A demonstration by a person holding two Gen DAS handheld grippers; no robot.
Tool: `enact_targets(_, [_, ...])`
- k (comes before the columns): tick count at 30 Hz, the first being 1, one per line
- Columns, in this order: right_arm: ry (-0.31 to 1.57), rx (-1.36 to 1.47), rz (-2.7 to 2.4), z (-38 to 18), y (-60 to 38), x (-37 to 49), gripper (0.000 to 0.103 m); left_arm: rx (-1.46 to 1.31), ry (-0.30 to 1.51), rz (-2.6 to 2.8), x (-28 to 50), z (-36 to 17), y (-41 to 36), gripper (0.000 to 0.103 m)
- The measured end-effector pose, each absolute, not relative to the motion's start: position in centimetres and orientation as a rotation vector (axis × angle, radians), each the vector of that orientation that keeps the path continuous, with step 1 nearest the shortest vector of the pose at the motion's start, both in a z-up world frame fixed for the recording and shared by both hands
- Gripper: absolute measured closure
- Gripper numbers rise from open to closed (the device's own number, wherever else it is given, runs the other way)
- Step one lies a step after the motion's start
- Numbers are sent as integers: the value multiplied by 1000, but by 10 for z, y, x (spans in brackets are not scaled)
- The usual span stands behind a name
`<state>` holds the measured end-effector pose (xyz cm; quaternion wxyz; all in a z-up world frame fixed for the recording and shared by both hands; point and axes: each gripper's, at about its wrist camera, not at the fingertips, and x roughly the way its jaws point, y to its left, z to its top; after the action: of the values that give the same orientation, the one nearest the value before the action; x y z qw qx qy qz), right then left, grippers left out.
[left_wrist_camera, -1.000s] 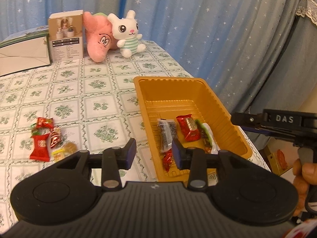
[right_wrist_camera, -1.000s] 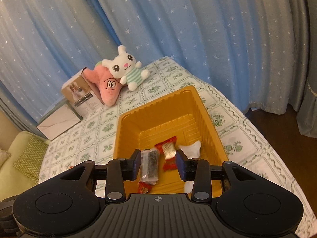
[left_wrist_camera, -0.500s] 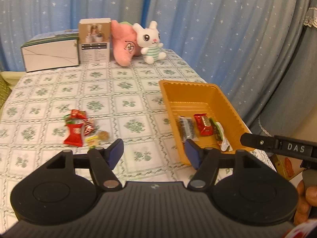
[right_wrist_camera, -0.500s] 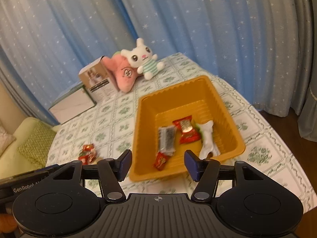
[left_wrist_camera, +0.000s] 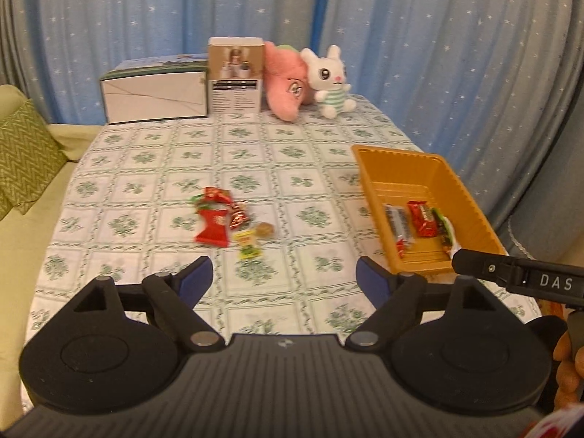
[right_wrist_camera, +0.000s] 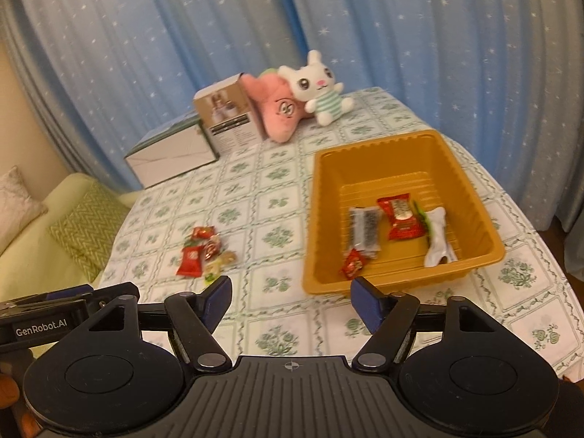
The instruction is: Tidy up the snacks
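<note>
Left gripper (left_wrist_camera: 281, 273) and right gripper (right_wrist_camera: 288, 294) above the tablecloth, jaws opening with nothing between them, orange tray (right_wrist_camera: 485, 226) holding several wrapped snacks, loose snack cluster (left_wrist_camera: 226, 221) left of it.

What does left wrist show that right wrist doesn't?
Left wrist only: the right gripper's DAS-marked body at its right edge.

Right wrist only: the left gripper's GenRobot.AI body at its left edge, and a small red snack seen whole in the tray.

Both: orange tray, loose snack pile, two boxes, two plush toys. Each view's own jaws are opening, nothing between them.
</note>
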<state>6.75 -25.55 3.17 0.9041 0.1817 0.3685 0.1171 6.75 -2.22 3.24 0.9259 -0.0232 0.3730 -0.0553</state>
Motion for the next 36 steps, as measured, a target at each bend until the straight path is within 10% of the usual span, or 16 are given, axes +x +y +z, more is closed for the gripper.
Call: enact_targets(36, [732,255,333,22,-195,105,27,-68,770,-14,98,12,37,14])
